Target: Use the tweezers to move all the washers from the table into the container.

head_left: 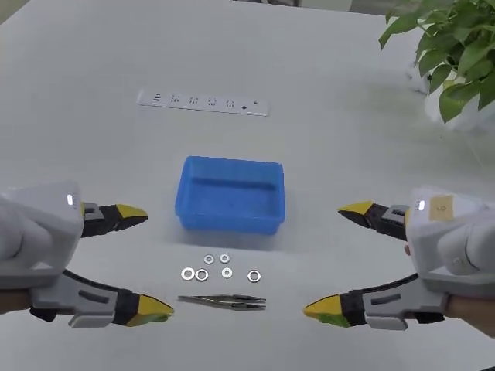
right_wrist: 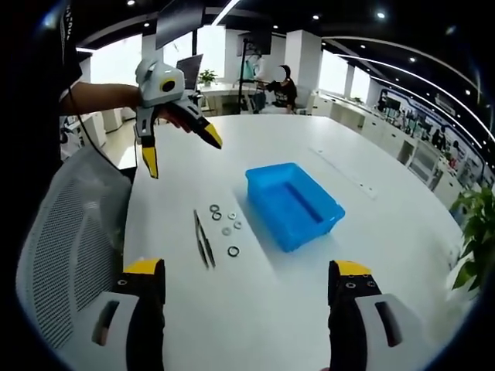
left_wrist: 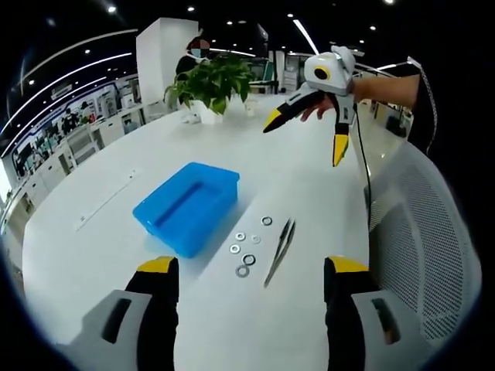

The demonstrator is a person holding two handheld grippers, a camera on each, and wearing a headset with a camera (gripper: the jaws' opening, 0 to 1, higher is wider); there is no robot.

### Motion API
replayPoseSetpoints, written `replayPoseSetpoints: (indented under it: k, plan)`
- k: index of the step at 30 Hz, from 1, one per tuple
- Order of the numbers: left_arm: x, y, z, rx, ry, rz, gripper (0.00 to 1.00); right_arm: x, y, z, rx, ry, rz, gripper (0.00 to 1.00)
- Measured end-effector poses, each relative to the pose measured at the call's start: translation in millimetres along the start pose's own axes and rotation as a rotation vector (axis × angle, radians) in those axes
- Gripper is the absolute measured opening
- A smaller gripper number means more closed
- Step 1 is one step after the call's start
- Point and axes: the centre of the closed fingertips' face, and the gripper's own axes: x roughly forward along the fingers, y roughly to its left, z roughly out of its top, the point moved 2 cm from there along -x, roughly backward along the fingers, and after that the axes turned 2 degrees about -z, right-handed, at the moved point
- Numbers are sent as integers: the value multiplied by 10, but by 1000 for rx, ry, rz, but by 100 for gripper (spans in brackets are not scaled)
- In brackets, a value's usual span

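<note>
Several small metal washers [head_left: 220,268] lie loose on the white table [head_left: 93,139], just in front of a blue rectangular container [head_left: 230,193] that looks empty. Metal tweezers [head_left: 223,301] lie flat nearer to me than the washers. My left gripper [head_left: 153,263] is open, to the left of the washers and above the table, holding nothing. On the other side, my right gripper [head_left: 326,260] is open too, its jaws wide apart. In the left gripper view the washers [left_wrist: 246,249], tweezers [left_wrist: 280,251] and container [left_wrist: 186,207] lie ahead. The right gripper view has the tweezers [right_wrist: 203,239] and washers [right_wrist: 226,224].
A white power strip [head_left: 203,102] lies beyond the container. A potted plant [head_left: 452,54] stands at the far right corner. A white mesh chair [left_wrist: 418,232] is behind the table's near edge. People stand far off in the room [right_wrist: 278,81].
</note>
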Motion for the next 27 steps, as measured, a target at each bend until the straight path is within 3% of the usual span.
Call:
replayPoseSetpoints:
  k: [10,27]
  plan:
    - [100,-24,-105,43,30,-29,68,190,117,-49,-48,34,53,79]
    - [331,-80,-341,117,152,-121,47,467,262,-98,-116,56,139,62]
